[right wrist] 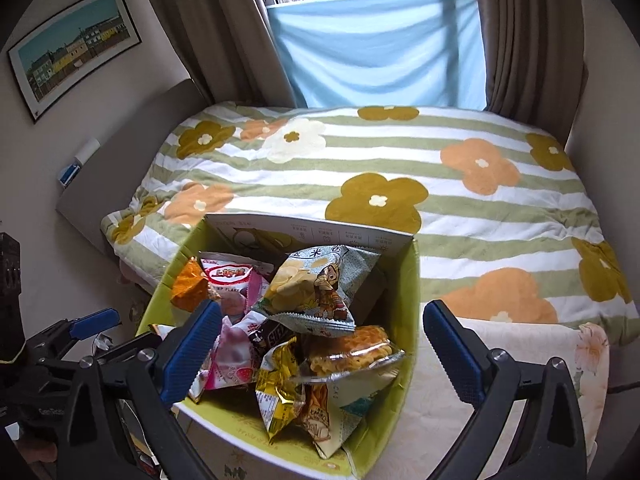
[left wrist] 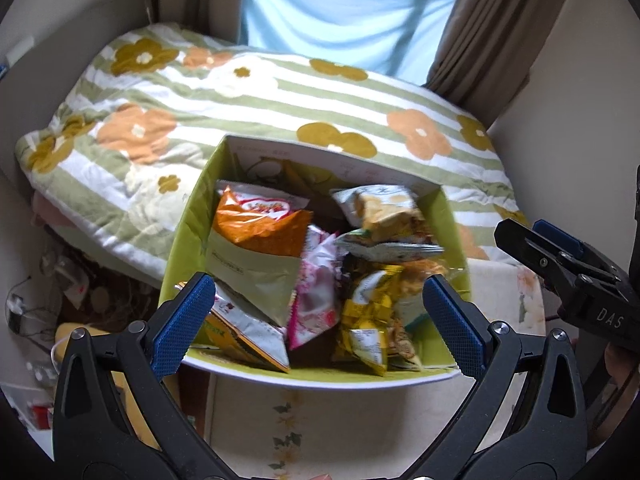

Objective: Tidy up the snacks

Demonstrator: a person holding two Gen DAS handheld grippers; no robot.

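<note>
Snack packets fill a green box (left wrist: 188, 236) that stands on a pale floral cloth (left wrist: 320, 412), with both tongs spread wide and empty above it.

Inside the box, an orange bag (left wrist: 260, 232) leans at the left, a pink packet (left wrist: 316, 296) sits in the middle, a gold-wrapped snack (left wrist: 364, 320) lies toward the near right, and a pale bag with a cartoon figure (right wrist: 316, 284) rests on top of the heap toward the back. The left gripper (left wrist: 316, 320) hangs over the near edge of the box, its blue pads apart on either side of the packets. The right gripper (right wrist: 320, 344) is just as wide, one pad over the box's left part, the other outside its right wall. A flowered, striped blanket (right wrist: 400, 160) covers the bed behind.
</note>
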